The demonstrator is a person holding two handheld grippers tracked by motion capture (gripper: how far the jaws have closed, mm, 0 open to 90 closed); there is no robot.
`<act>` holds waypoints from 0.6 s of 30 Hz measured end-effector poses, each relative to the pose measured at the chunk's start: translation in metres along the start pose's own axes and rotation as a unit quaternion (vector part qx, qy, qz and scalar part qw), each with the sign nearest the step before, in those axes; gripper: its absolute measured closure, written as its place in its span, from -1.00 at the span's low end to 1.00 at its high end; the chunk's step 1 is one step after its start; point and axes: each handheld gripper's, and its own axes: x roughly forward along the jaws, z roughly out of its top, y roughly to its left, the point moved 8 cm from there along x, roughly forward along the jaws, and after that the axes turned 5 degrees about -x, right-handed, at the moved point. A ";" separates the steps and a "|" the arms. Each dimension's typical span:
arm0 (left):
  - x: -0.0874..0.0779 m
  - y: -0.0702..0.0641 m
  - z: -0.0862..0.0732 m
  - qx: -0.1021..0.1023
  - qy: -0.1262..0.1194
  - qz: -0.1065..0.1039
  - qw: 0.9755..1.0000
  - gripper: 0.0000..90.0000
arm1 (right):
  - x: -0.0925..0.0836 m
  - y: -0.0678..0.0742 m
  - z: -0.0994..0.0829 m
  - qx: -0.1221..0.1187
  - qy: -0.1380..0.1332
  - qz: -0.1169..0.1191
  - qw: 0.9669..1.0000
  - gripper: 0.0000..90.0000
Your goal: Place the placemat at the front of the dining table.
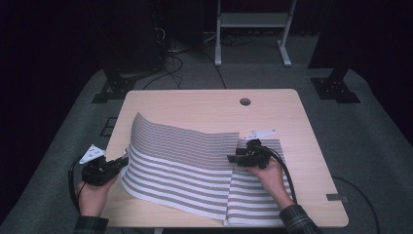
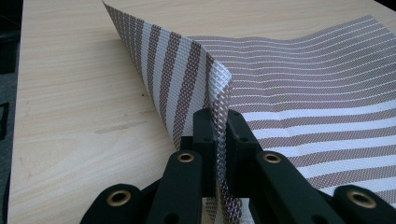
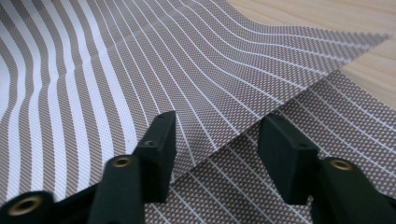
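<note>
While the left gripper (image 2: 219, 123) has its jaws pinched tight on the left edge of the striped placemat (image 1: 185, 156), that edge stands up between the pads in the left gripper view, folded over on itself, with the woven mesh poking out above the tips. From there the mat runs off to the upper left of that frame as a raised corner and spreads flat to the right.

Over on the other side, the right gripper (image 3: 215, 149) has its jaws apart, nothing pinched. They sit just over the mat where a lifted flap edge crosses diagonally between them, with a lower layer of the same fabric underneath at the bottom right of the right gripper view.

From the high view, the mat lies across the middle of the wooden table (image 1: 204, 105), its far left corner curled up, the left gripper at its lower left edge and the right gripper (image 1: 234, 158) right of centre, at the overlap.
</note>
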 end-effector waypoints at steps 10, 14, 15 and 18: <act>-0.002 0.000 0.001 0.001 0.000 0.000 1.000 0.89 | -0.003 0.010 0.004 -0.005 0.002 0.002 1.000 0.99; -0.005 -0.003 0.003 0.001 -0.007 -0.004 1.000 0.89 | -0.008 0.011 0.007 -0.014 0.003 -0.004 1.000 1.00; -0.006 -0.005 0.005 0.000 -0.009 -0.007 1.000 0.89 | -0.011 0.011 0.008 -0.014 0.002 -0.006 1.000 1.00; -0.010 -0.013 0.006 0.009 -0.012 -0.015 1.000 0.89 | -0.020 0.009 0.012 -0.015 -0.003 -0.009 1.000 1.00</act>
